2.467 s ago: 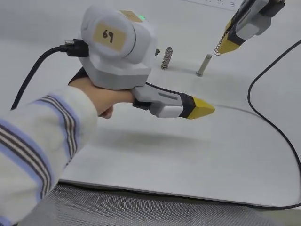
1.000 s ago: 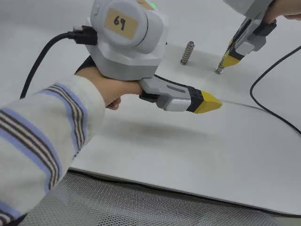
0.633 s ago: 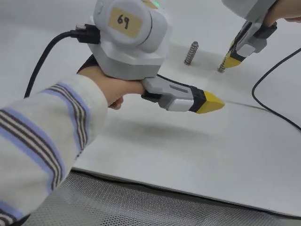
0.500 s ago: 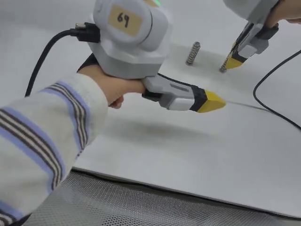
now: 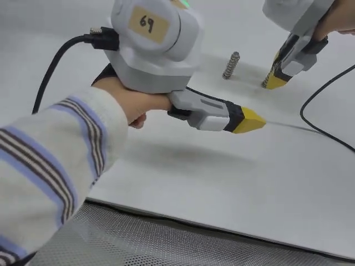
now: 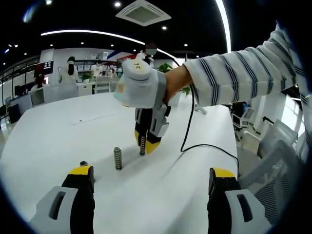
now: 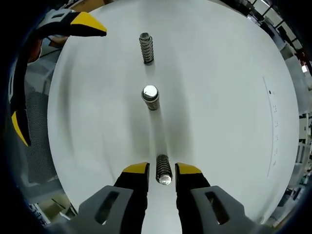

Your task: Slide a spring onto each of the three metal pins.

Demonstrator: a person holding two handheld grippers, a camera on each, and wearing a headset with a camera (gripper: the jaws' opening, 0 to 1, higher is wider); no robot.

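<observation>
- Mesh matting shows past the near edge of the white table.
- A hand in a striped sleeve holds the left gripper low over the table. Its jaws stand wide apart, holding nothing and touching nothing. A black lead runs from its back.
- Bare table lies between the left gripper and a row of three upright pins, each with a spring on it.
- The first spring stands just past the left gripper's left jaw tip. In the left gripper view that jaw hides all but its top.
- The middle spring stands free of both grippers. Its pin's bright round top shows above the coils.
- The third spring sits on its pin between the jaws of the right gripper, which points down at the table. These jaws are parted only narrowly, one close on each side of the coils. A thin strip of table shows on each side, so they do not look clamped.
- A black cable loops over the table beside the right gripper.
</observation>
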